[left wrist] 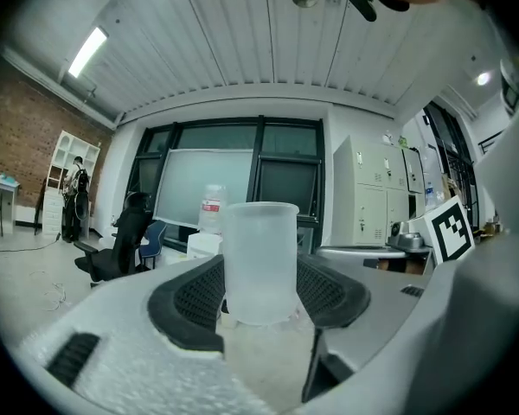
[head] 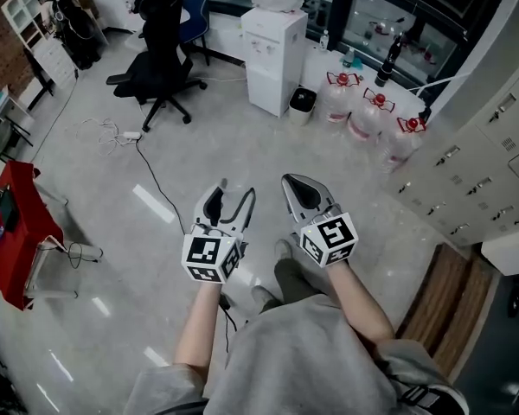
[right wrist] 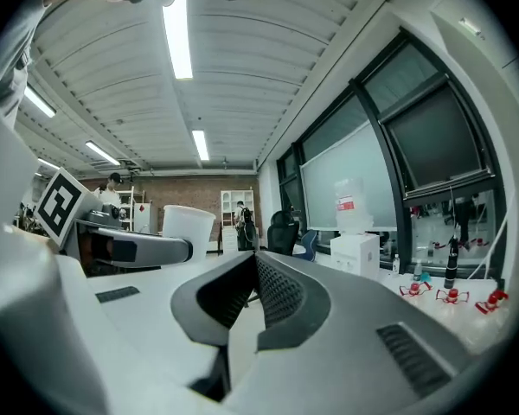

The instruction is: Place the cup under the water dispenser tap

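Observation:
A translucent plastic cup [left wrist: 259, 240] stands upright between the jaws of my left gripper [left wrist: 261, 277], and the pads press on its lower part. In the head view the left gripper [head: 228, 202] is held level over the floor, with my right gripper [head: 301, 192] beside it. The right gripper [right wrist: 256, 264] has its jaws together with nothing in them. The right gripper view also catches the cup [right wrist: 189, 223] at its left. The white water dispenser [head: 274, 54], topped by a bottle, stands across the room ahead of both grippers.
A black office chair [head: 160, 59] stands left of the dispenser, and a small black bin [head: 302, 100] sits at its right foot. Several water bottles [head: 368, 115] stand on the floor to the right. A cable [head: 151, 175] runs across the floor. Lockers [head: 493, 145] line the right side.

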